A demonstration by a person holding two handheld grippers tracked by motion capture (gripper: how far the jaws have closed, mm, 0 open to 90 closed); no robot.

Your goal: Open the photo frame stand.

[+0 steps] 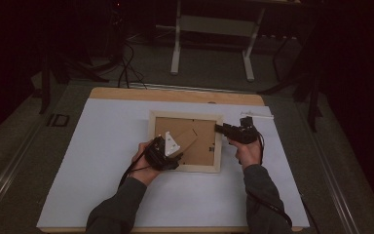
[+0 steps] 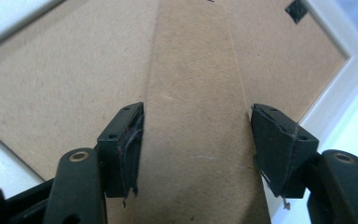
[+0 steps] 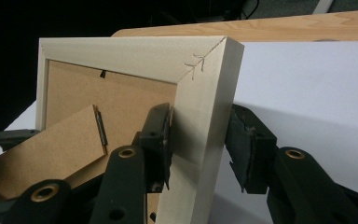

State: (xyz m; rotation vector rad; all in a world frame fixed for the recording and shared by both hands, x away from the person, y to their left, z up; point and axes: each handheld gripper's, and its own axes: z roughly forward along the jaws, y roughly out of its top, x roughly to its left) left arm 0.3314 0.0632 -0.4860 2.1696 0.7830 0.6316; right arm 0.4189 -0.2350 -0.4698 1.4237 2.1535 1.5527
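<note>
Picture frame, pale wood, lying face down at the centre of the high view on a white sheet that covers a wooden table; brown fibreboard backing uppermost, with small black retaining tabs at its edge. Easel stand, a tapered brown board strip hinged to the backing, raised at a tilt toward the lower left of the frame in the high view. Left gripper, held in the person's left hand at the lower left part of the frame: jaws set either side of the easel stand, one pad against its edge, the other pad standing just clear of the opposite edge, so the stand is straddled, not pinched. Right gripper, held in the person's right hand at the right of the frame: jaws astride the frame's right-hand rail below the stapled mitred corner, inner pad pressed to the rail's inner face, outer pad close against the outer face; rail grasped. Thin white strip lying on the sheet at upper right, beyond the right gripper.
</note>
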